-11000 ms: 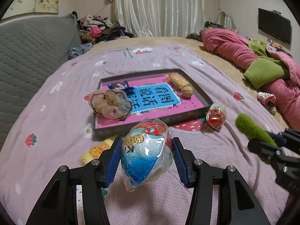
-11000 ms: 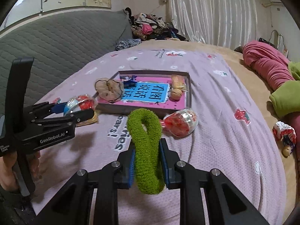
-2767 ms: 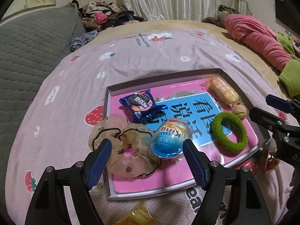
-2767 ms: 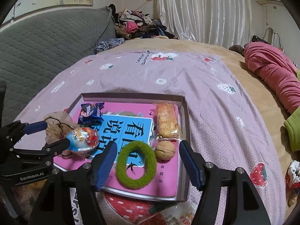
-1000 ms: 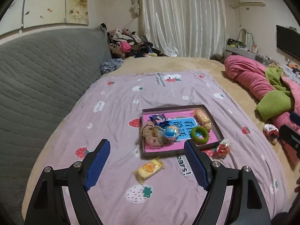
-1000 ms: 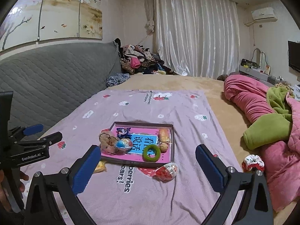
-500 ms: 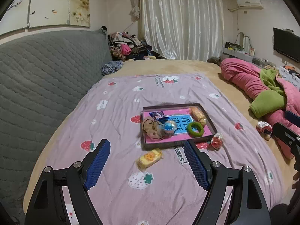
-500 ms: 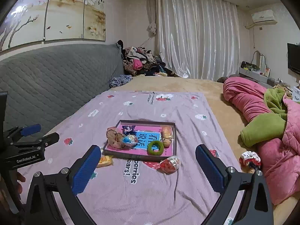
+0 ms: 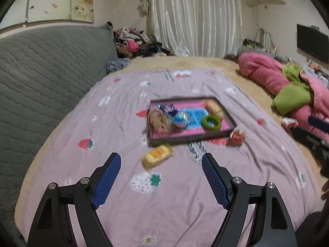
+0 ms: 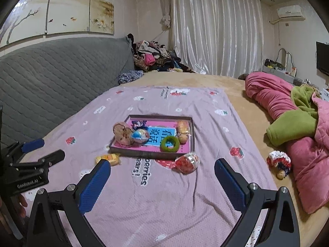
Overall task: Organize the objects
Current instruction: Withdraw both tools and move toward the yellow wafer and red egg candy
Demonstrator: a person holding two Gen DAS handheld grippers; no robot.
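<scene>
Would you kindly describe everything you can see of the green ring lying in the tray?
The green ring is a fuzzy, towelling-like loop, probably a hair tie, bright green with an open round centre. It lies flat in the near right part of the dark-rimmed tray, on its pink floor, partly over the blue printed label. A small brown walnut-like ball sits right beside it, perhaps touching. No claw is near it. The left wrist view shows it blurred but whole.

Bedroom had white curtains [image 10: 216, 30] across the far window and a grey quilted headboard [image 10: 51, 65] at left. Wall-mounted TV [image 9: 312, 42] and air conditioner [image 10: 290, 12] sat at right.
</scene>
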